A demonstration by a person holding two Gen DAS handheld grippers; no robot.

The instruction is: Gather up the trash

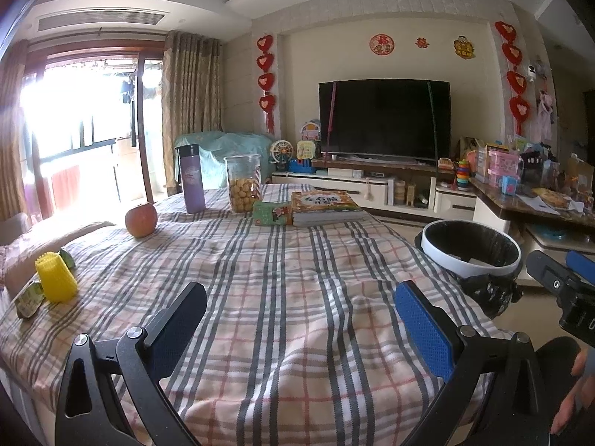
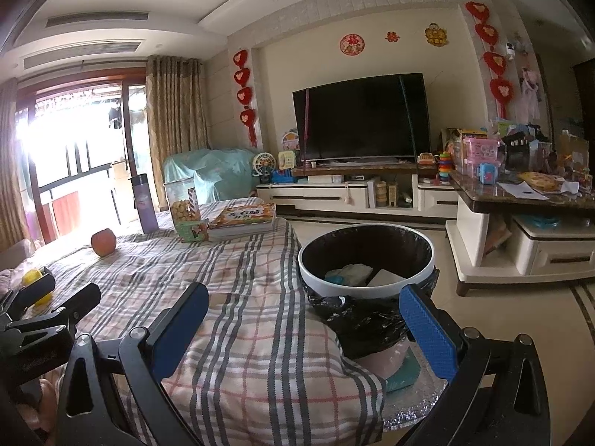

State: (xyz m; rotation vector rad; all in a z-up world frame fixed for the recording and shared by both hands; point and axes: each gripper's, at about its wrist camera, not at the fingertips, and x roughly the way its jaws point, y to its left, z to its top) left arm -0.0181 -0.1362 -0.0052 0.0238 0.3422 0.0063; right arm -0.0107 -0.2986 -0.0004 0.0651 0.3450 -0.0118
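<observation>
A white-rimmed trash bin [image 2: 366, 286] lined with a black bag stands beside the table's right edge, with crumpled paper and wrappers [image 2: 353, 271] inside; it also shows in the left wrist view [image 1: 472, 245]. My left gripper [image 1: 297, 319] is open and empty above the plaid tablecloth [image 1: 290, 278]. My right gripper [image 2: 305, 319] is open and empty over the table's right edge, close to the bin. A green wrapper [image 1: 29, 299] lies at the table's left edge beside a yellow ridged cup [image 1: 55, 277]. The right gripper also shows in the left wrist view [image 1: 565, 282].
On the table stand an apple [image 1: 141, 219], a purple flask [image 1: 191, 176], a clear jar of snacks [image 1: 243, 182], a green packet [image 1: 271, 213] and stacked books [image 1: 323, 208]. A TV [image 1: 385, 119] on a low cabinet and a cluttered side counter [image 2: 520, 186] lie beyond.
</observation>
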